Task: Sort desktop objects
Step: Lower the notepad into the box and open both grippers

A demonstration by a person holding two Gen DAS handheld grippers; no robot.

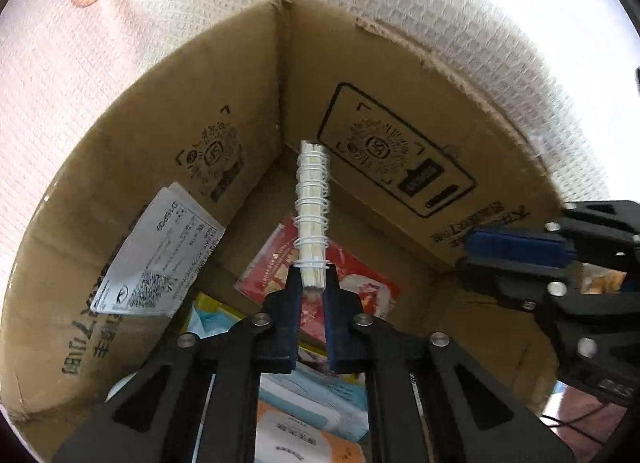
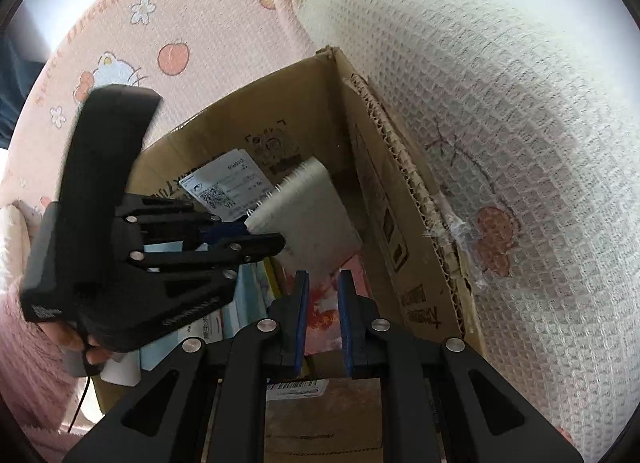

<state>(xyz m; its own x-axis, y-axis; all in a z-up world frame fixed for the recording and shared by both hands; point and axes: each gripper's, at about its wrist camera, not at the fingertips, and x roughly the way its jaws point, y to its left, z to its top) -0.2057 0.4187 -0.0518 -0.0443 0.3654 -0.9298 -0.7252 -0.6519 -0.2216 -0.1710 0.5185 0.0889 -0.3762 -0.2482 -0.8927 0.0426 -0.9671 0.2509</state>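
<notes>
The left hand-held gripper clamps one end of a spiral notepad by its bound edge. The pad's long axis runs straight out from the fingers, down toward the far corner of the cardboard box, so it hangs inside the box, above the red packet and the other papers on the bottom.

The right hand-held gripper waits just beside it at the box mouth, jaws narrowly apart and holding nothing.

The box sits on a waffle-weave blanket with a cartoon print. Room below the pad looks ample; the likely next move is to let go.
</notes>
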